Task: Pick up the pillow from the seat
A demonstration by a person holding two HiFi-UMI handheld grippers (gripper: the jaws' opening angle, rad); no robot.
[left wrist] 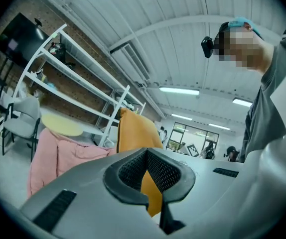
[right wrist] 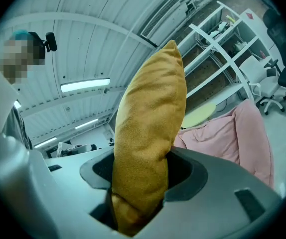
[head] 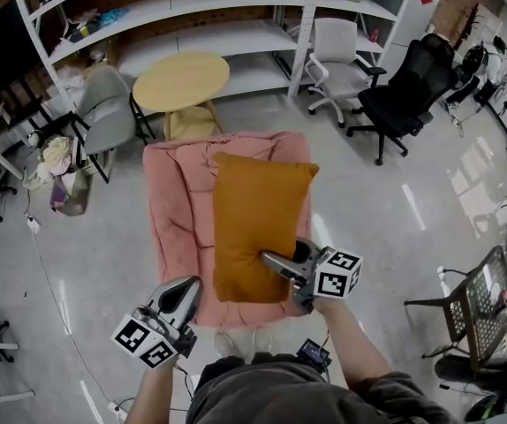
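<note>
Pillow (head: pixel 255 223): mustard-orange, rectangular, soft nubby fabric, held up off the seat w/ long side running 12–6 o'clock in head view. Edge at approx. 5 o'clock is pinched in right tongs (head: pixel 276 263). Seat (head: pixel 178 201): pink, padded, quilted, low on floor, showing at pillow's 9 & 12 o'clock.
</note>
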